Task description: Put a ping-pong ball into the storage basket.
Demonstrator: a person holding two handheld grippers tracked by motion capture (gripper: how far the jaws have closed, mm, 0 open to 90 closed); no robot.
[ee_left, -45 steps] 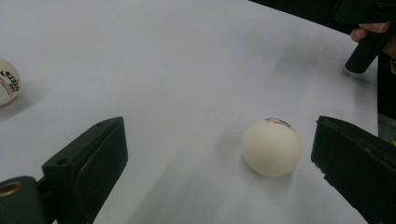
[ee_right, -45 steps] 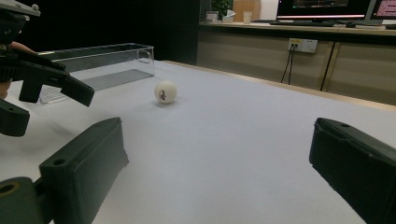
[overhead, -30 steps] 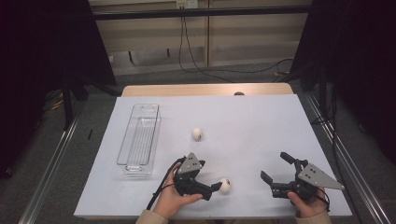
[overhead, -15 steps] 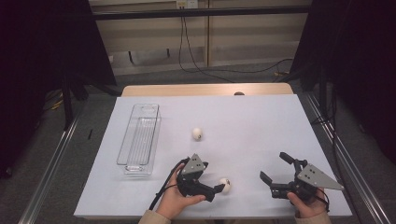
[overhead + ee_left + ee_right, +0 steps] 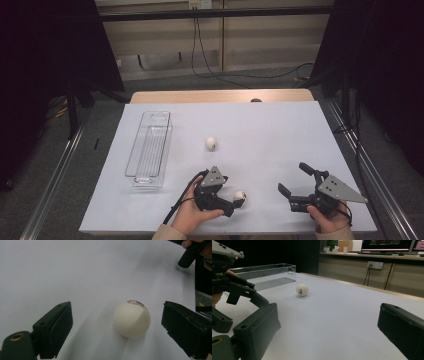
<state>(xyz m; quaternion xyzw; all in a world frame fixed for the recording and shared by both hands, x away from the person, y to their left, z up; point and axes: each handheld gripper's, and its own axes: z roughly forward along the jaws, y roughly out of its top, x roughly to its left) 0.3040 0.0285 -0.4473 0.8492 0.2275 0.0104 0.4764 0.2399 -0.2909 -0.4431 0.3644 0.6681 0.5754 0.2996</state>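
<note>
Two white plastic table-tennis balls lie on the white tabletop point(image 5: 280, 130); the nearer ball point(image 5: 132, 319) sits between the fingers point(image 5: 56, 328) of the left gripper point(image 5: 234, 202), which have just been closing yet stand clear of it on both sides. A good grasp likely means centring the ball, which lies closer to one finger, and squeezing gently so it does not squirt away. The right gripper point(image 5: 296, 186) rests apart near the front edge, its fingers spread wide around nothing. The farther ball point(image 5: 302, 289) sits mid-table, near the clear, empty plastic tray point(image 5: 150, 150). Printing on both balls is too small to read, and the left hand point(image 5: 187, 215) is cut off at the wrist.
</note>
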